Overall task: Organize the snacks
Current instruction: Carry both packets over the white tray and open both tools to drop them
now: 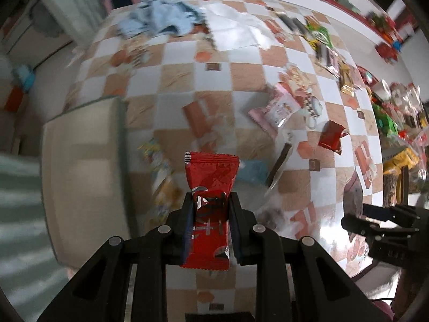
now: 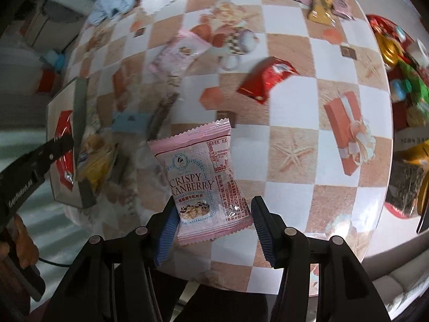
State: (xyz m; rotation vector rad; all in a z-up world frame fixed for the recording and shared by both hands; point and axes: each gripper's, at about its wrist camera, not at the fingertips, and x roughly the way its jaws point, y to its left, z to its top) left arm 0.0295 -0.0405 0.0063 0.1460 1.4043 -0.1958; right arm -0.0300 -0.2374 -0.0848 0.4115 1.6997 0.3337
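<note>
While both grippers are loaded, each holds one sealed snack above the round counter covered in a beige-and-white checkered oilcloth (image 1: pixel 187 80). The left gripper (image 1: pixel 211 201) is closed narrow on a glossy red foil snack packet (image 1: pixel 211 171), its pads clamped on the lower half while the crimped top stands free beyond the fingertips. The right gripper (image 2: pixel 214 209) stands at a middling width around a pink "Crispy Cranberry" film packet (image 2: pixel 203 177); the left pad presses the packet's edge, and contact at the right pad is less clear, so that grip is judged light.

Handling, as a judgement: both packets are light, soft and slippery — the film crumples under pressure and the contents are probably brittle. Take hold across the flat body or on the crimped seam, with only modest closing force; a pinch at one corner lets the packet swing or slide out.

A beige open box with a grey rim (image 1: pixel 88 145) sits at the counter's left edge; the right wrist view shows a red packet inside it.

Count, as far as motion blur allows:
- red foil packets: one held, one loose (image 2: pixel 268 79) on the counter, one in the box — three;
- pink cranberry packets: one held, one loose (image 1: pixel 276 107) — two, with more pink ones possibly at the far edge;
- mixed snacks near the box and along the far and right edges: too blurred to count.
</note>
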